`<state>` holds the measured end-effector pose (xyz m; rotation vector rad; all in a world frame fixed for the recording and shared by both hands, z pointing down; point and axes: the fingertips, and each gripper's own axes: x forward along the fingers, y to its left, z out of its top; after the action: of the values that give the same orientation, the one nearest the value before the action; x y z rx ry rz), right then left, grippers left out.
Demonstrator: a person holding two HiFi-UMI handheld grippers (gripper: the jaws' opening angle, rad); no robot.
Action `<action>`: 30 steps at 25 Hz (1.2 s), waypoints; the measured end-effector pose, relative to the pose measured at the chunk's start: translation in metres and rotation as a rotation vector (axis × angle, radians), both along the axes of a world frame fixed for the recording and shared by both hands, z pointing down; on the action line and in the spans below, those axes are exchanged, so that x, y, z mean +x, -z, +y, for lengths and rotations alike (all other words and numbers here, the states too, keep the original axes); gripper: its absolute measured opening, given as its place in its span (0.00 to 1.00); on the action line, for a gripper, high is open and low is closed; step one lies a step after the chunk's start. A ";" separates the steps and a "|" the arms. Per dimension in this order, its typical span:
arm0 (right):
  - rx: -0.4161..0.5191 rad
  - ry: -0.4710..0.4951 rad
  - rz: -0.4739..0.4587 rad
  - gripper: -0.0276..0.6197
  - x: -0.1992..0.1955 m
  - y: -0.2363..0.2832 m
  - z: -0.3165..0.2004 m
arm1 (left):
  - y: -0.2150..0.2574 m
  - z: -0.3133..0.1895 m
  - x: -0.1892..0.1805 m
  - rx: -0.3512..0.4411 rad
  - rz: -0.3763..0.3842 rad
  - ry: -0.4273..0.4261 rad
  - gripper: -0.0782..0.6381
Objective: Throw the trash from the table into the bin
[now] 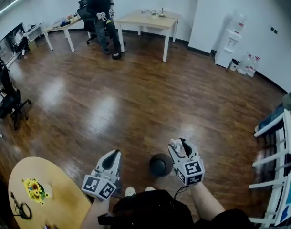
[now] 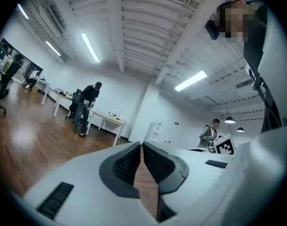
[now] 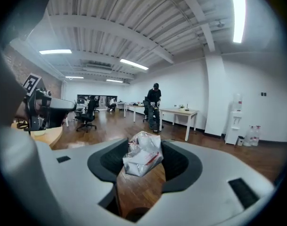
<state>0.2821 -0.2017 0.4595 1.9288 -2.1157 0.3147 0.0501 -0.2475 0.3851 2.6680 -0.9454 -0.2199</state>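
Note:
A crumpled white wrapper with red print (image 3: 142,155) is pinched between the jaws of my right gripper (image 3: 143,160). In the head view that right gripper (image 1: 178,143) hangs just right of a round black bin (image 1: 160,166) on the wooden floor, and the wrapper (image 1: 174,148) shows as a pale scrap at its tips. My left gripper (image 1: 116,152) is to the left of the bin. In the left gripper view its jaws (image 2: 142,160) are pressed together with nothing between them. The round yellow table (image 1: 64,194) lies at the lower left.
On the round table are a yellow flower bunch (image 1: 35,190) and a black cable (image 1: 19,209). A person in black (image 1: 103,18) stands by desks (image 1: 148,20) at the far wall. A water dispenser (image 1: 230,42), white shelving (image 1: 279,166) and an office chair (image 1: 12,104) line the sides.

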 end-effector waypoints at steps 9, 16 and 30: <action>-0.074 -0.164 -0.043 0.38 0.052 -0.030 0.019 | -0.014 -0.030 0.084 -0.013 -0.087 -0.124 0.13; -0.239 -0.157 -0.078 0.38 0.066 -0.103 0.038 | -0.076 -0.034 0.106 -0.148 -0.159 -0.126 0.13; -0.553 -0.024 -0.106 0.38 0.045 -0.266 0.055 | -0.214 -0.011 0.119 -0.383 -0.303 -0.068 0.13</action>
<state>0.3271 -0.1466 0.7260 1.6335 -1.8052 0.9148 0.1692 -0.2581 0.5992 2.4049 -0.8732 0.3567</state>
